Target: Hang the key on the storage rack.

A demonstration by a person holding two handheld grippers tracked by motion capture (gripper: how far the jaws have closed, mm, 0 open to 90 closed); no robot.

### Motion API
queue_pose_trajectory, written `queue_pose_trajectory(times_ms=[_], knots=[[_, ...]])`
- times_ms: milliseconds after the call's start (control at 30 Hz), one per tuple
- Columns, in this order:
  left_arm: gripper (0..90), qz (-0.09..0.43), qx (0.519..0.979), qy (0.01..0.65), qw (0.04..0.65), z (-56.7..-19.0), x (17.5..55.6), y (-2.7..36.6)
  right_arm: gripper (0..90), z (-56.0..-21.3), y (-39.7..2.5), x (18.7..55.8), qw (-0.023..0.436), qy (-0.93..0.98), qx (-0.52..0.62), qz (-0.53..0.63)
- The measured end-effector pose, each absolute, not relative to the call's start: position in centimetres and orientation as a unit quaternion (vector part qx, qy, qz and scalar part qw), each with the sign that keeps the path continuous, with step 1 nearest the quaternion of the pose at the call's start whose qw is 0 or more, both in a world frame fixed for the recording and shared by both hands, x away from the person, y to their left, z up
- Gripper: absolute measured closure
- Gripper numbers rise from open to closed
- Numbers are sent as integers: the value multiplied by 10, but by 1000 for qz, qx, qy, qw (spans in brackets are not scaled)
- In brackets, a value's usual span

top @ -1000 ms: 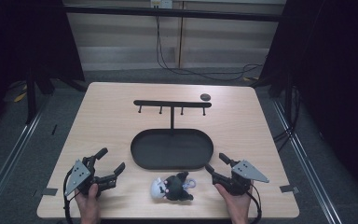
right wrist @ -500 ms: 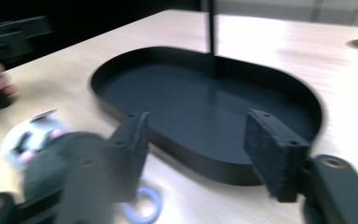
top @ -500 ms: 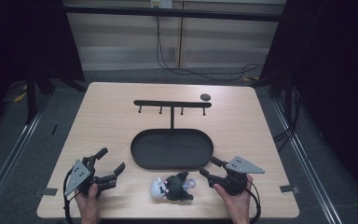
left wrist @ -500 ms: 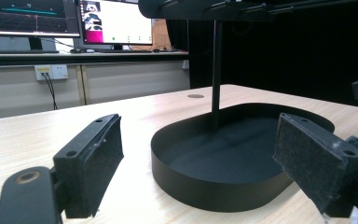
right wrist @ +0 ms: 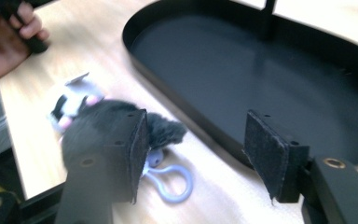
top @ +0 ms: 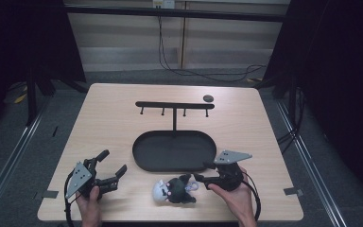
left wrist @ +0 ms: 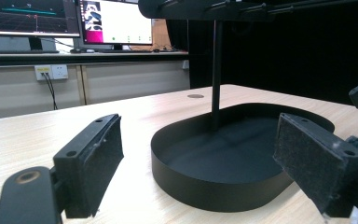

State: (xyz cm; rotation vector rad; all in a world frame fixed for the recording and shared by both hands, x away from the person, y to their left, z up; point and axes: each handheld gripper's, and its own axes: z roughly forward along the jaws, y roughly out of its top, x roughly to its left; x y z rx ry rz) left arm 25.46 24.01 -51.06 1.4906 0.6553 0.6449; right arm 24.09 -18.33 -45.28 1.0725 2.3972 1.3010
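The fuzzy black-and-white plush keychain (top: pixel 174 191) with its smooth lilac loop (right wrist: pixel 172 183) lay on the pale wood-grain desk (top: pixel 113 127), just in front of the matte black oval tray (top: pixel 144 156) with a thin T-shaped hook rack (top: pixel 174 106) standing up out of it. The right claw (top: pixel 203 173) was spread wide and sat right beside the plush's loop end, felt-like pads (right wrist: pixel 265 151) gripping nothing. The left claw (top: pixel 113 165) was spread open too, resting off to the plush's left, well apart from it.
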Motion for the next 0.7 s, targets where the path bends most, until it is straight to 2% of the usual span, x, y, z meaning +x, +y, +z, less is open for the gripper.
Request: queue_pose_trajectory(times_ms=[267,300,367,500,567,700], knots=[[152,283,654,287,641,-511,255,240,434,-443,-173,250,79,855,339,385],[153,283,654,287,641,-511,255,240,468,-442,-172,250,74,861,333,377],[153,283,653,287,641,-511,255,240,467,-441,-168,254,54,874,323,359],[153,283,653,287,641,-511,255,240,516,-441,-163,259,34,890,307,335],[153,283,654,287,641,-511,255,240,574,-443,-160,262,10,900,299,319],[153,283,653,287,641,-511,255,240,634,-445,-157,265,-6,909,294,296]])
